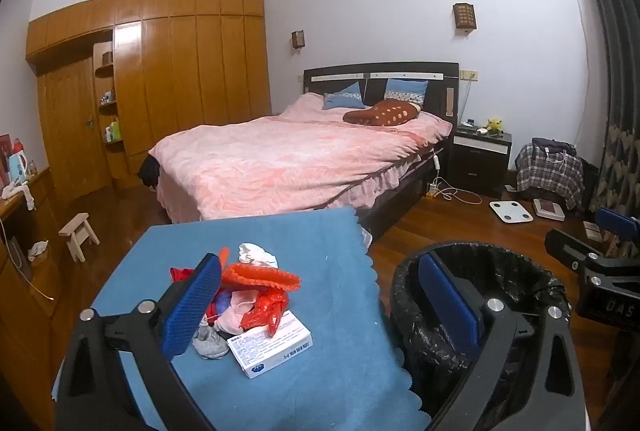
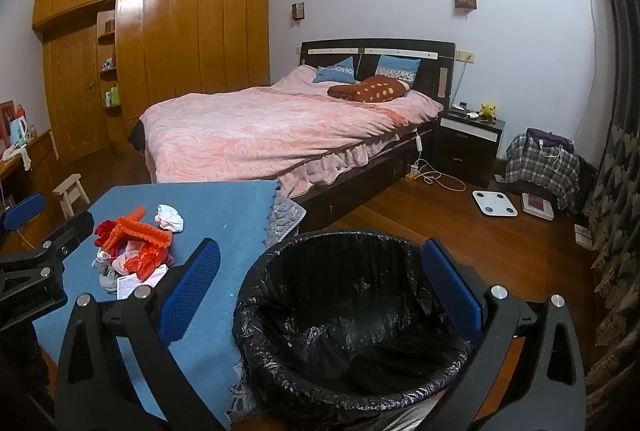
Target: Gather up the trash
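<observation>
The trash [image 1: 248, 295] sits in a small pile on the blue surface [image 1: 328, 371], toward its left side. In the pile there is a red bag [image 1: 266, 311], an orange net [image 1: 260, 277], a white wad [image 1: 258, 255], a grey scrap [image 1: 208, 343] and a white box [image 1: 270, 349] at the near edge. Just right of the surface stands the bin [image 2: 348, 331], lined with a black bag, and nothing shows inside it. So the job looks like it is only starting: no piece has gone in yet. The left gripper [image 1: 320, 303] hangs over the surface near the pile, tipped down a little. Its fingers [image 1: 192, 307] are spread wide and hold nothing; one finger is in front of the pile's left side, but whether it touches cannot be told. The right gripper [image 2: 324, 291] hangs over the bin, and its fingers [image 2: 190, 291] are spread wide and empty too. The step in hand seems to be reaching for the first piece. The next move probably calls for the left gripper to go lower and a bit left, so one piece sits between its fingers, then pinch it. The box looks easiest, since it is stiff and on the near edge. The soft bits are tangled, so a pull could drag more than one. After that, the piece has to go right, over the bin, and drop. A bed [image 1: 288, 159] stands behind, well apart.
</observation>
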Action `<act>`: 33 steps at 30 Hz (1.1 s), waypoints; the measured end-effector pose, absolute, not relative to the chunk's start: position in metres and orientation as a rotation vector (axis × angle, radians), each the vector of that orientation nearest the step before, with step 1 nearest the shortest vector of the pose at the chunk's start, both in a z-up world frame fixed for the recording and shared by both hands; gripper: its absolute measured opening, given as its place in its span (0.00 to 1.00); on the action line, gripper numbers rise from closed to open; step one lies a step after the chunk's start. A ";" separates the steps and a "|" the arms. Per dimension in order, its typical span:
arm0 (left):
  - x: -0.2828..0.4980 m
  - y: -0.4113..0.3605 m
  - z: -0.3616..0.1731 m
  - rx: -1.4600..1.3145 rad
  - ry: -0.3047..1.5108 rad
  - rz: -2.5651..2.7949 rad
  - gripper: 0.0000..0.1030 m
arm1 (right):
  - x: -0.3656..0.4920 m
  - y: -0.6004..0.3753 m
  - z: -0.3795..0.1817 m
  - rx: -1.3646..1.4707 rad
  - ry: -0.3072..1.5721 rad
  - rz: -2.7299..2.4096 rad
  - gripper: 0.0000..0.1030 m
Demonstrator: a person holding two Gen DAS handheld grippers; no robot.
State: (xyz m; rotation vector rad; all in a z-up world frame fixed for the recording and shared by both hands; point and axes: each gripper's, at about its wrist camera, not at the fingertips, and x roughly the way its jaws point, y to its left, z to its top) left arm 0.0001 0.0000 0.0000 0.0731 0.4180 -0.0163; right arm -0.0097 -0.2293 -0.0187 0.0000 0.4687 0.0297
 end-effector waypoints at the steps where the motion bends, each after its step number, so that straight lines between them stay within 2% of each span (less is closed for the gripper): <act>1: 0.000 0.000 0.000 0.070 0.422 -0.015 0.94 | -0.009 -0.229 -0.019 0.001 0.477 0.030 0.95; 33: 0.000 0.000 0.000 0.077 0.418 -0.012 0.94 | -0.008 -0.228 -0.019 0.003 0.475 0.033 0.95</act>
